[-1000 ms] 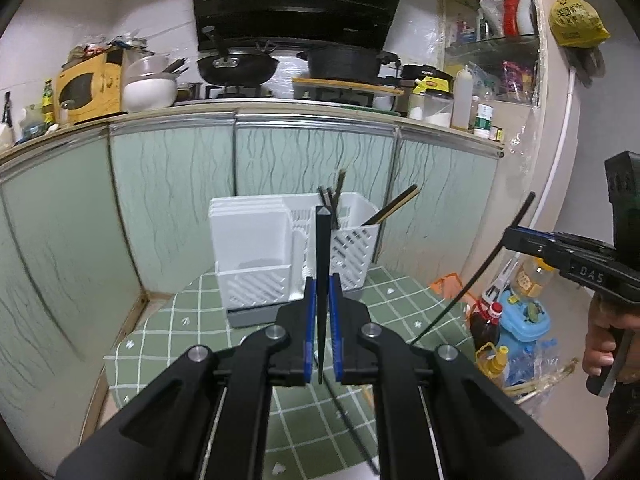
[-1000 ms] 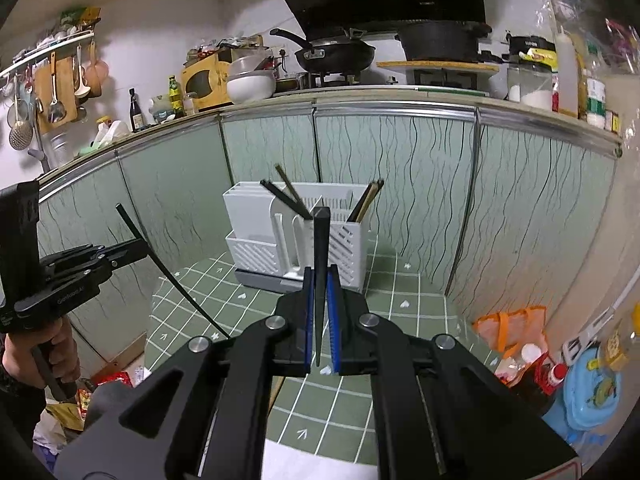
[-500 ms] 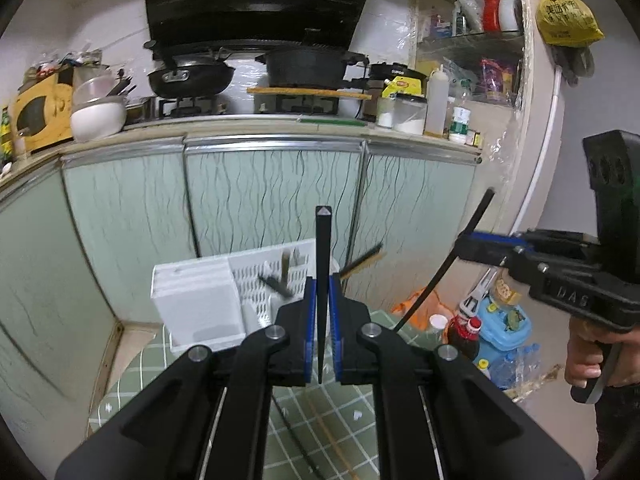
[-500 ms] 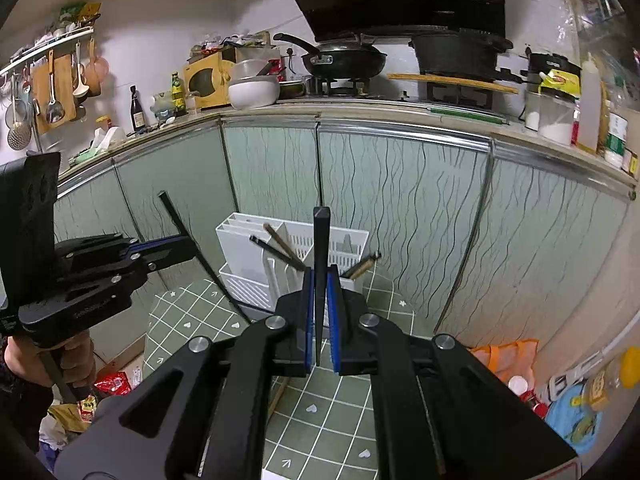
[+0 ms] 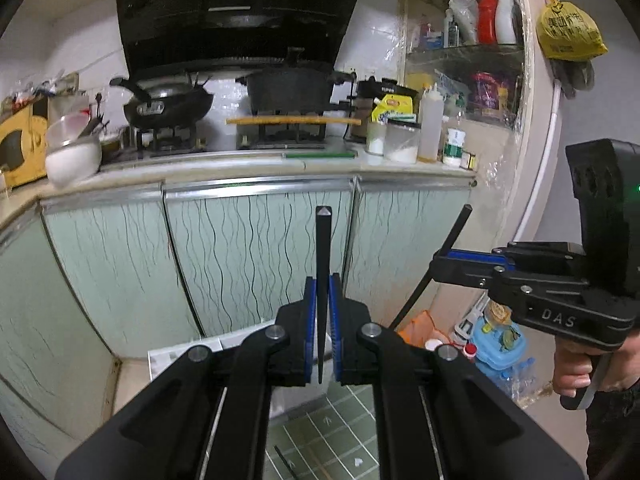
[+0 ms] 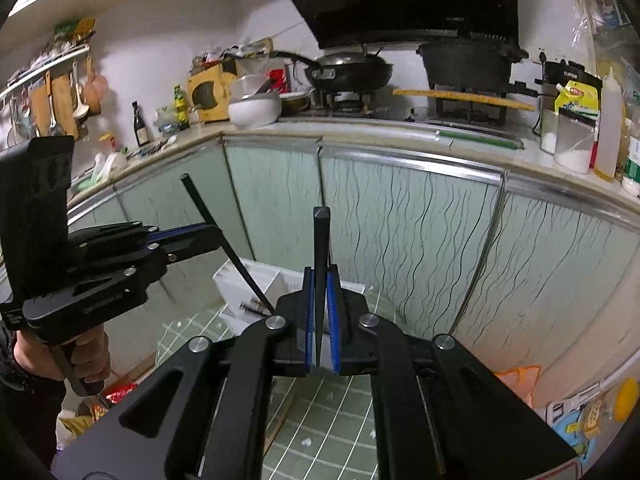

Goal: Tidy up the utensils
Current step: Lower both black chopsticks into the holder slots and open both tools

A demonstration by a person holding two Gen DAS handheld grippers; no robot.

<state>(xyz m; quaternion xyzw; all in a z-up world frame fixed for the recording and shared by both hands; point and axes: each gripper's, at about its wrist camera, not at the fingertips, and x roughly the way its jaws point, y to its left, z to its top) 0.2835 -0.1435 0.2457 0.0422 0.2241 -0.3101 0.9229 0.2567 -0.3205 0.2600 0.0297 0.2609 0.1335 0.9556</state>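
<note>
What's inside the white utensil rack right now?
In the right wrist view, a dark utensil lies in the white utensil rack, blurred. The right tool and its black chopstick cover the rack's right half, so nothing else can be told.

Two tools [image 5: 321, 320] [image 6: 321, 316], two chopsticks [image 5: 322, 280] [image 6: 320, 272], one rack [image 6: 256, 284].

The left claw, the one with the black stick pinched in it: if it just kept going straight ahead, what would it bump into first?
Probably the pale green cabinet door under the counter: the left claw and its black chopstick point at it. The white utensil holder sits lower, seemingly below that line, though depth is unclear.
</note>
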